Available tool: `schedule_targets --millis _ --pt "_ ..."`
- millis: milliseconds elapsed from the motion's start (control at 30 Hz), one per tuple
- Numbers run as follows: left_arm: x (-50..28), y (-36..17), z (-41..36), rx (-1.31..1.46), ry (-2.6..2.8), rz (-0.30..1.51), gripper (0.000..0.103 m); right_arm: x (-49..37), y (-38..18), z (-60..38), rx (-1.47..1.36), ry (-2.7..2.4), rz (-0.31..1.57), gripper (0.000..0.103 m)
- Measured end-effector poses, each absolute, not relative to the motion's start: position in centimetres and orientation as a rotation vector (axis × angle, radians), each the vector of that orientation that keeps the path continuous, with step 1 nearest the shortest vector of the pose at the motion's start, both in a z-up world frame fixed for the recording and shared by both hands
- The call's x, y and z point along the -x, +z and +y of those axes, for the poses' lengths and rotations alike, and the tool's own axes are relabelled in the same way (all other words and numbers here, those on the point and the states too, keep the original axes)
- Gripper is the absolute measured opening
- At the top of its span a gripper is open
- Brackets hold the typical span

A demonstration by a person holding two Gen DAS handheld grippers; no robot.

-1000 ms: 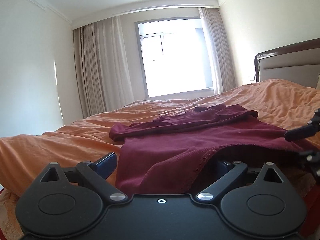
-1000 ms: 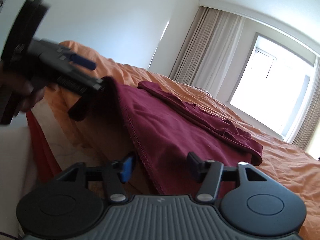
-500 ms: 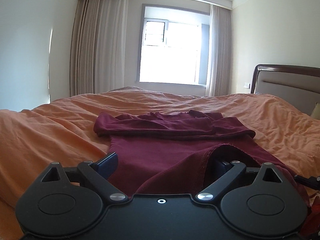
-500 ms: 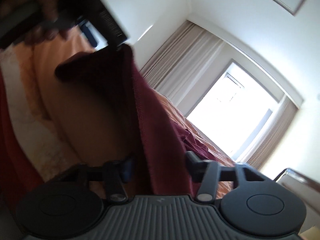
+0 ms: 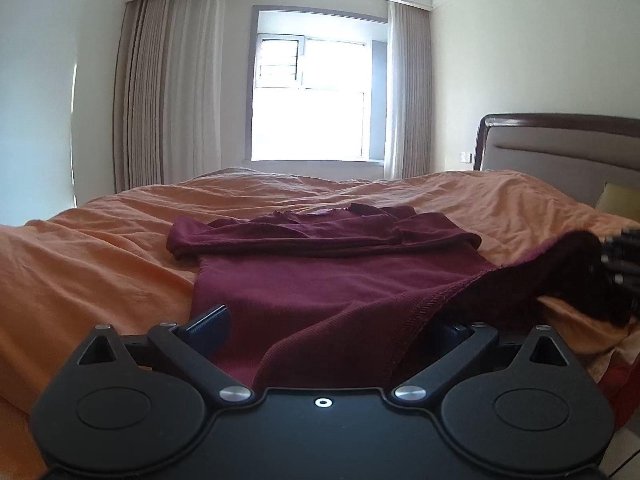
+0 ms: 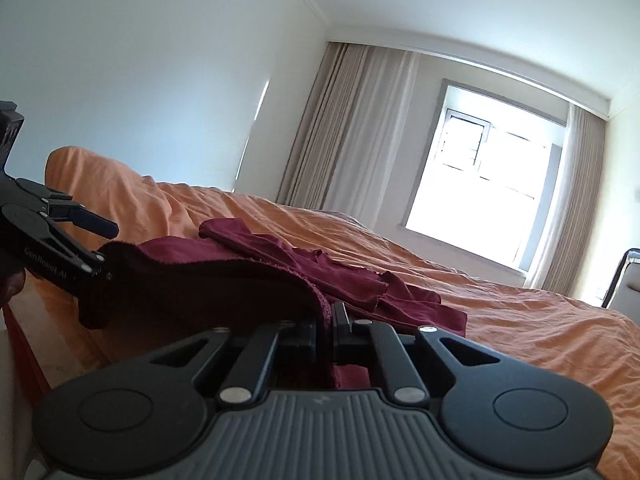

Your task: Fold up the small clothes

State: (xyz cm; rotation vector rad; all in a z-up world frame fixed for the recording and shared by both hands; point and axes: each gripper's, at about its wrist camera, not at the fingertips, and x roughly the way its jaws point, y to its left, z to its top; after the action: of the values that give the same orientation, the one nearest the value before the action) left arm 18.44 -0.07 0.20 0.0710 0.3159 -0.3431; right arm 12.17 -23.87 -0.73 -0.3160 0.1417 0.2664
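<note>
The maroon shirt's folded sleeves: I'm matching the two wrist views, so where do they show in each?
Left wrist: folded sleeves lie across centre frame, beyond the shirt body.
Right wrist: folded sleeves run centre-left to lower right.
Shared landmark: the bright window.

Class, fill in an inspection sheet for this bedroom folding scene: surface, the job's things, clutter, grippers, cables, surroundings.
Surface: orange bedsheet, wrinkled.
Job's things: maroon garment lies on the bed, sleeves folded across the top, near hem lifted.
Clutter: yellowish pillow by the headboard.
Grippers: left gripper open, hem draped between its fingers; right gripper shut on the hem.
Cables: nothing seen.
Surroundings: bright window, beige curtains, white walls.
</note>
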Motion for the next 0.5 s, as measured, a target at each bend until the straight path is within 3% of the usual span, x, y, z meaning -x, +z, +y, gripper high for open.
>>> schedule_targets --millis 500 --pt "-18.1 -1.5 -5.9 -0.194 -0.343 0.272 0.1 -13.1 2.8 -24.5 0.319 0.298 0.129 0.008"
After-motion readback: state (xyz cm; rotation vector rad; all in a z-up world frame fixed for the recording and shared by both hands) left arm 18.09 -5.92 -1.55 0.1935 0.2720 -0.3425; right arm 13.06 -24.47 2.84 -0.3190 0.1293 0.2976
